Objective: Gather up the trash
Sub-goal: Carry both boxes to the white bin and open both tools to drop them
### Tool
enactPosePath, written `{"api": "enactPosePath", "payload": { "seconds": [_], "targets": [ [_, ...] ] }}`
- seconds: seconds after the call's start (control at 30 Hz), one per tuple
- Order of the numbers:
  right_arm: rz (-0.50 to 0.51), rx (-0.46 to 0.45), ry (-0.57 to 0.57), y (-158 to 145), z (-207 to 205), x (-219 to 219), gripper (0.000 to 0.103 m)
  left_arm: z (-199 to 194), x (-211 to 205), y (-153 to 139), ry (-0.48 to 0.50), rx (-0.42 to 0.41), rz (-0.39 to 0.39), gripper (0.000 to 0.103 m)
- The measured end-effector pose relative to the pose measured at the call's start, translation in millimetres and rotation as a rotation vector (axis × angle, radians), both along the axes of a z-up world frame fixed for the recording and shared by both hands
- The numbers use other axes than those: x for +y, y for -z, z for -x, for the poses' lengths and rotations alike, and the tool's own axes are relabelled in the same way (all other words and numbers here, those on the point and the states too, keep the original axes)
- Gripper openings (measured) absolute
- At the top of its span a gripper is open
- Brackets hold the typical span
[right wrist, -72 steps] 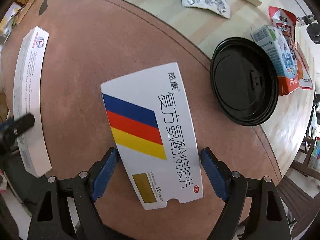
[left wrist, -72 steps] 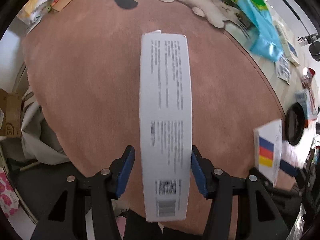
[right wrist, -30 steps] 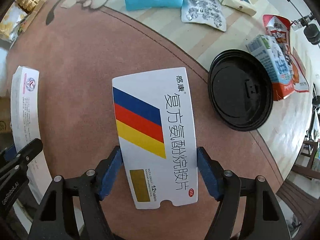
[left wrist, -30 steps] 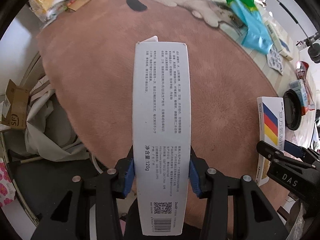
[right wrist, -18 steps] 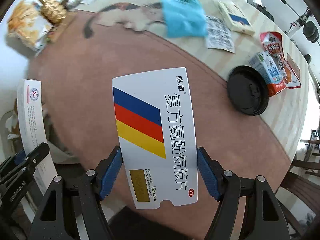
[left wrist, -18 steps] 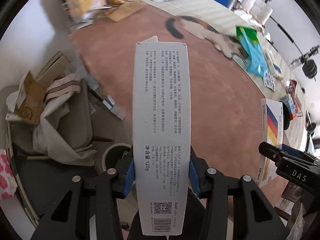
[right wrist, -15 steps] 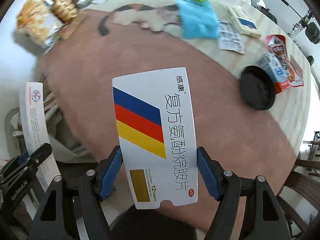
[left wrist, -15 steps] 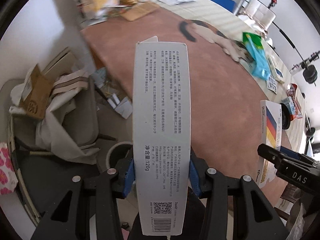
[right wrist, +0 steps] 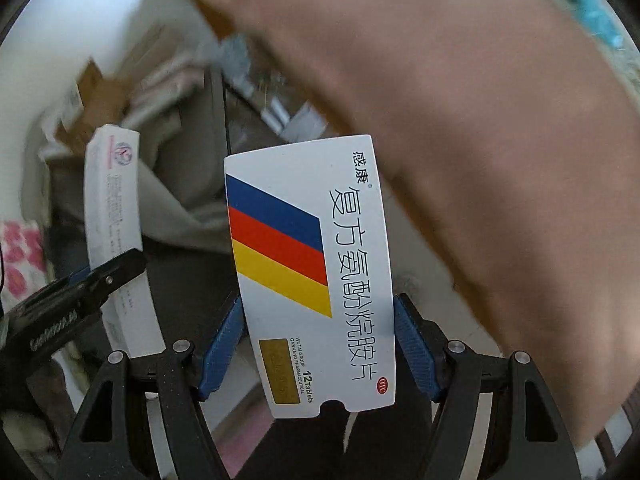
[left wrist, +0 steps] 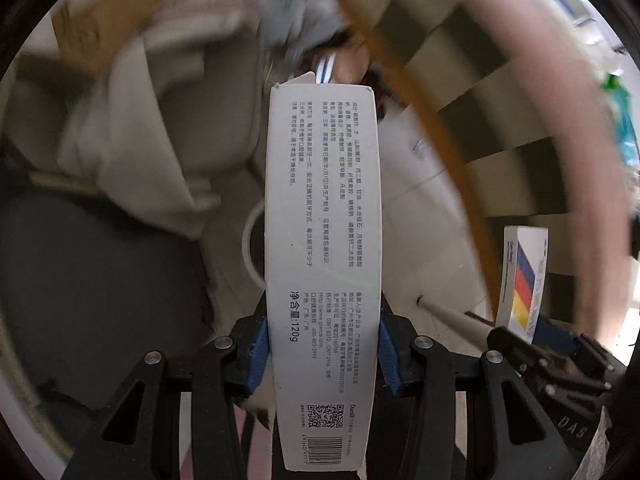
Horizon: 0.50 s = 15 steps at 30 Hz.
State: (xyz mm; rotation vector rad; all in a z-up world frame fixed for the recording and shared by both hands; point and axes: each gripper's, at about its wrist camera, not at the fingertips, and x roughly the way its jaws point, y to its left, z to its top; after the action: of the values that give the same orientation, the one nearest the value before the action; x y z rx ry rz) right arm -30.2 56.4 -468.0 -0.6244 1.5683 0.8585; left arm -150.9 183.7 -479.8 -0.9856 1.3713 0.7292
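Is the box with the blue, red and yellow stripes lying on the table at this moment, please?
No, the striped box is clamped between the right gripper's blue pads, held off the pink tabletop.

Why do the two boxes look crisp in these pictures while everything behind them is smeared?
Left wrist view: the long white box clamped in the left gripper reads sharp down to its barcode, while the background streaks with motion blur and bends toward the round fisheye edge. Right wrist view: the striped tablet box in the right gripper is equally crisp, but the pink tabletop is smeared.
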Motion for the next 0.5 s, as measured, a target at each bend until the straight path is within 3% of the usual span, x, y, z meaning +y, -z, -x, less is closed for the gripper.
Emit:
{"api": "enactPosePath", "payload": {
  "seconds": [0.17, 0.33, 0.4, 0.43, 0.5],
  "targets": [
    [0.082, 0.045, -0.022, 111, 20, 9, 0.076, 19, 12, 117, -0.066, -0.012, 0.173, 0.043],
    [0.119, 0.097, -0.007, 216, 21, 21, 0.076, 29, 26, 222, -0.113, -0.006, 0.252, 0.046],
    [0.136, 0.122, -0.018, 255, 21, 29, 0.076, 35, 32, 246, -0.145, -0.006, 0.254, 0.074],
    [0.135, 0.149, -0.012, 272, 21, 32, 0.076, 39, 37, 261, -0.166, -0.008, 0.251, 0.093],
    [0.126, 0.189, 0.0, 302, 21, 39, 0.076, 45, 44, 273, -0.187, -0.009, 0.246, 0.097]
  ]
}}
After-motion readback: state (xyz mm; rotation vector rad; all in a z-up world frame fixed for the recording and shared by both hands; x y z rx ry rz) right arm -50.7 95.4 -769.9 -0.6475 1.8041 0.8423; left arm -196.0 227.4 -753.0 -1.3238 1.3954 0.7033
